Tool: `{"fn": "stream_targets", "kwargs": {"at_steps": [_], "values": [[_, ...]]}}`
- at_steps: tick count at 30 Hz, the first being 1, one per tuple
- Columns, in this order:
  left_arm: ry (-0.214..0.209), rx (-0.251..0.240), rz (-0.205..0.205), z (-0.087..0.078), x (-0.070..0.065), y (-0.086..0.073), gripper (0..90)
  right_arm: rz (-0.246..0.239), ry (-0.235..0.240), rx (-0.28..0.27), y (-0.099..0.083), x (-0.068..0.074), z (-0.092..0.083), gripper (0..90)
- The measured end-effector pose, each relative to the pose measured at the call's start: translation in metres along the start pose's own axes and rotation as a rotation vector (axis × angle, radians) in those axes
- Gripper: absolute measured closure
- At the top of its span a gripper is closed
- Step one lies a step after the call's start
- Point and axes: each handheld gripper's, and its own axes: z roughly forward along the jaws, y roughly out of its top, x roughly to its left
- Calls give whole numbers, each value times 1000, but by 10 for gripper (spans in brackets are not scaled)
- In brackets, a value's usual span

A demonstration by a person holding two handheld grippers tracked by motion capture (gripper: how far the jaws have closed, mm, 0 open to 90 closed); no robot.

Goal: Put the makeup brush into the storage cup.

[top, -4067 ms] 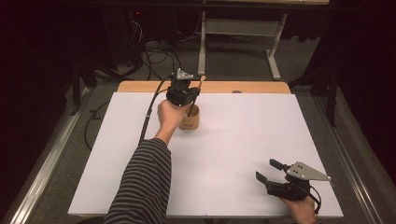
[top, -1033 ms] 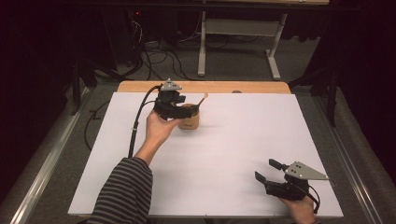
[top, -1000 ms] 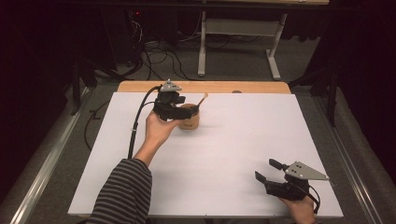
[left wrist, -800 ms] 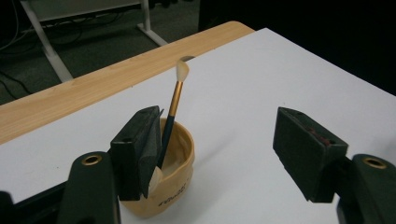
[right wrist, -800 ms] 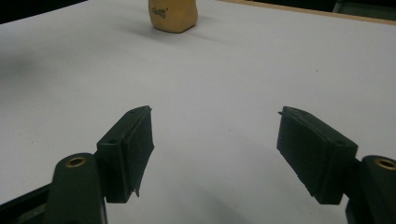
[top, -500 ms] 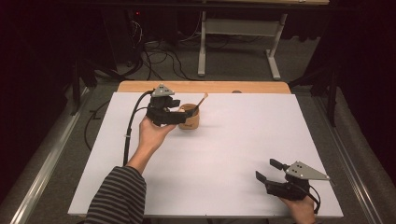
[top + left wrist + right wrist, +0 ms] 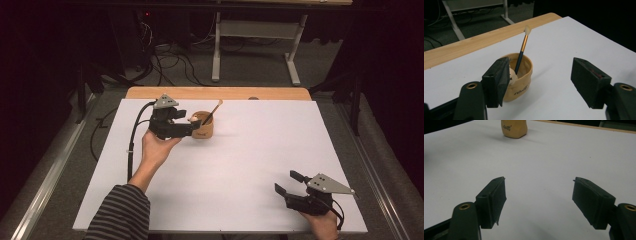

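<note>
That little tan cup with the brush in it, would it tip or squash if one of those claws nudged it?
The tan cup looks soft, its rim wavy, so it would probably squash. The brush leans past the rim and may tip it. It seems light, likely sliding on the smooth white table.

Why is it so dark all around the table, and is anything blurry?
High view: light falls on the white table, so the floor behind stays dark; the cup casts a faint shadow to its right. Left gripper view: the cup and brush look sharp, the near jaws a little soft. Right gripper view: the far cup is slightly blurred, and the table greys toward the edges.
</note>
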Motion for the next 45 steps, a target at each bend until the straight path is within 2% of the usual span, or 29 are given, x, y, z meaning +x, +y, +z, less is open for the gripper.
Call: {"fn": "stream_targets", "kwargs": {"at_steps": [10, 20, 30, 45], "values": [[-2, -14, -3, -5, -2, -2, 320, -7, 12, 0, 1, 0, 1, 287], [-7, -15, -5, -11, -1, -10, 320, -6, 10, 1, 1, -1, 3, 287], [10, -13, -18, -19, 6, -23, 318, -11, 13, 1, 2, -1, 4, 287], [4, -21, -9, -27, 4, -31, 319, 1, 14, 6, 2, -1, 5, 287]]}}
